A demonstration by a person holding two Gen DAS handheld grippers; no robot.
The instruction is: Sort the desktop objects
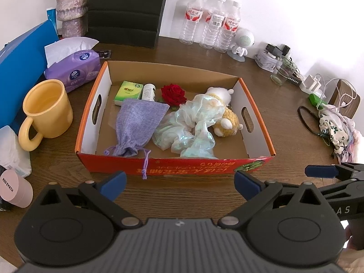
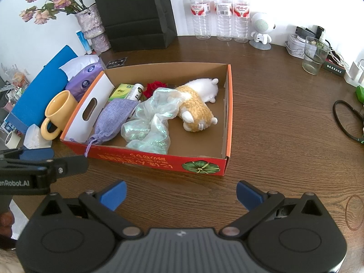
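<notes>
Both your grippers hang spread and empty over the wooden table [image 1: 56, 159], just short of the orange box [image 1: 182, 168].

Nearest you, the left gripper [image 1: 179, 185] has its blue fingertips [image 1: 113, 185] wide apart with only bare wood between them; your right gripper [image 2: 180, 195] stands the same, apart from the box's front wall. Inside the box, a purple drawstring pouch [image 1: 136, 125] lies at the left with its cord over the front edge, a pale sheer scarf [image 1: 188, 125] is crumpled in the middle, and a yellow-and-white plush toy [image 2: 198, 104] lies to its right, partly under the scarf. Behind them along the back wall sit a green tissue pack [image 1: 128, 92], a small white bottle [image 1: 149, 92] and a red rose [image 1: 174, 93]. A yellow mug [image 1: 45, 111] stands just left of the box, a purple tissue pack [image 1: 77, 68] beyond it. Water bottles [image 2: 220, 11] line the far wall.
</notes>
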